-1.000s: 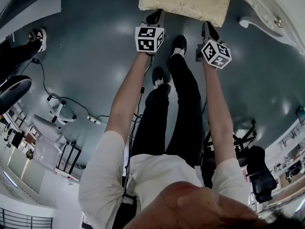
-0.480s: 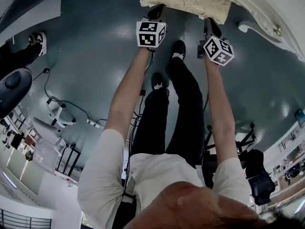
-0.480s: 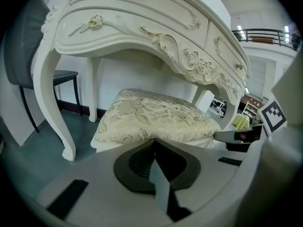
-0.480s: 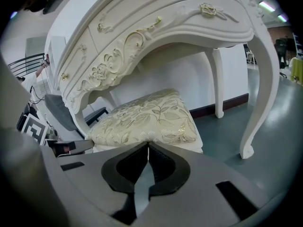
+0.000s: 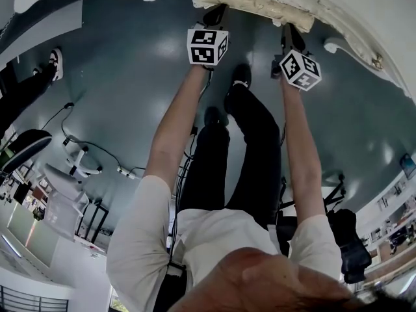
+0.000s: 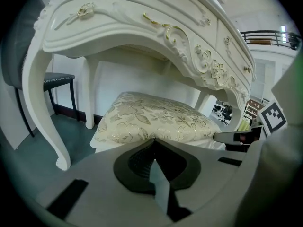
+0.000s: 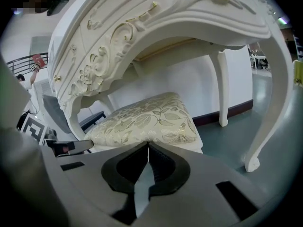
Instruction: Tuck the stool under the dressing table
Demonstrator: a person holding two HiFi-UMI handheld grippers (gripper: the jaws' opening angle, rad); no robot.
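Note:
The stool's cream floral cushion (image 5: 255,1) shows at the top of the head view, largely covered by the white dressing table (image 5: 364,28). My left gripper (image 5: 214,16) is shut, with its tips against the cushion's near edge. My right gripper (image 5: 288,38) is also shut and presses on that same edge further right. In the left gripper view the closed left gripper (image 6: 154,141) touches the cushion (image 6: 151,117) beneath the carved table front (image 6: 142,27). Seen from the right gripper view, the right gripper (image 7: 148,145) meets the cushion (image 7: 147,119) under the table (image 7: 165,22).
Curved table legs stand on either side of the stool (image 6: 45,117) (image 7: 274,103). A dark-seated chair (image 6: 59,78) is behind at the left. The person's shoes (image 5: 239,78) are just behind the grippers. Cables (image 5: 97,149), an office chair (image 5: 23,151) and a bystander's shoe (image 5: 55,60) lie at left.
The stool has slid further beneath the table, so less cushion shows. Both grippers and the person's feet have moved forward with it.

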